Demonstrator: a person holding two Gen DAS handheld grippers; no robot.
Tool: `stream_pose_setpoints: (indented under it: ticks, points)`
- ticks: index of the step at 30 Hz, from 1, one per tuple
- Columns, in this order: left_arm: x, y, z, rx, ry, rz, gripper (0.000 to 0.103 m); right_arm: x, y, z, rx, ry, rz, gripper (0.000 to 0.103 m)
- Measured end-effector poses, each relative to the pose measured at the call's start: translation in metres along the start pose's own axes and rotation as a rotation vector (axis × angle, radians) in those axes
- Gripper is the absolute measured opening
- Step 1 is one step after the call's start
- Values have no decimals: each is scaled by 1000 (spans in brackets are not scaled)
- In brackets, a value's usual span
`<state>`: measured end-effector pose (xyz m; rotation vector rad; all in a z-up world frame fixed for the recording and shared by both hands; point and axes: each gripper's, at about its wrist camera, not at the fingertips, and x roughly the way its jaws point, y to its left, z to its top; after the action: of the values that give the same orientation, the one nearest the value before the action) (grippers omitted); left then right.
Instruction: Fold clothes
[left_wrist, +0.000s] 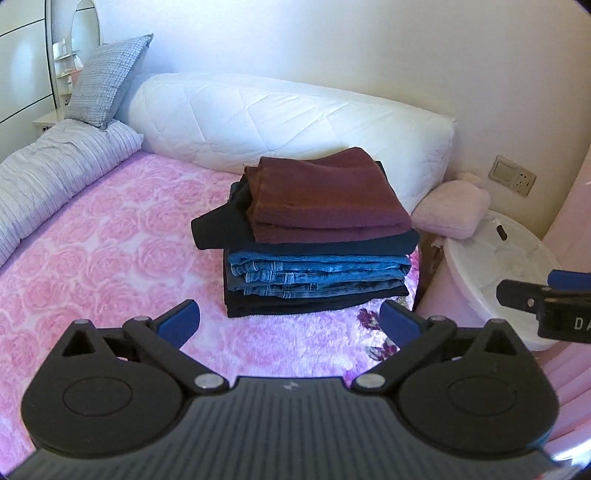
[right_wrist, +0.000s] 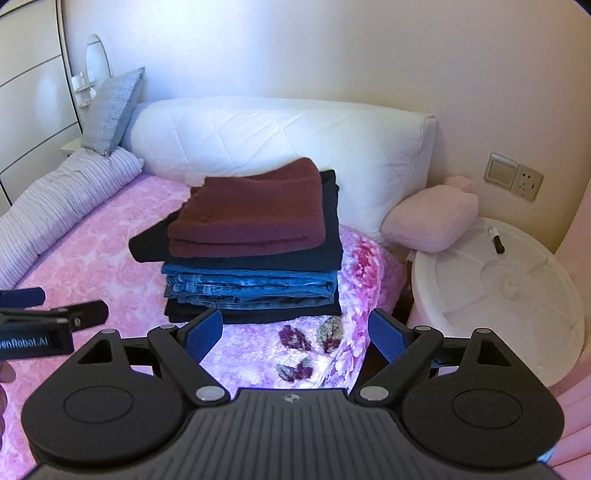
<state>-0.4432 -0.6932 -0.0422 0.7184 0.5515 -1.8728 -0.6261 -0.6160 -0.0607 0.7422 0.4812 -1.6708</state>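
Your folded maroon knit garment (left_wrist: 328, 195) tops the neat pile of dark and blue denim clothes (left_wrist: 317, 277) on the pink rose-patterned bed (left_wrist: 92, 240); your left gripper (left_wrist: 290, 321) and right gripper (right_wrist: 295, 332) both gape empty; nothing unfolded shows, so folding looks finished.

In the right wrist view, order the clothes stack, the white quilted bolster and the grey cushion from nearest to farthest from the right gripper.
1. Clothes stack, straight ahead of the right gripper.
2. White quilted bolster, behind the stack.
3. Grey cushion, far left corner.
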Motion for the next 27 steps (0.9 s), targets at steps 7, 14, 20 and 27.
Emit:
stream_pose_setpoints:
  ticks: [7,14,20,27]
  points:
    - [-16,2,-1,-9,-22,-4,102,-16,3,-1,7,-22,8,88]
    - [-23,4,0,-19,-38,-1,102,-24,7,-3,2,-27,1,88]
    - [-32,5,0,-8,-51,-1,102,-31,12,-7,-6,-25,2,88]
    - [-39,9,-4,-7,-50,8,102,-39,21,-10,-21,-25,1,88]
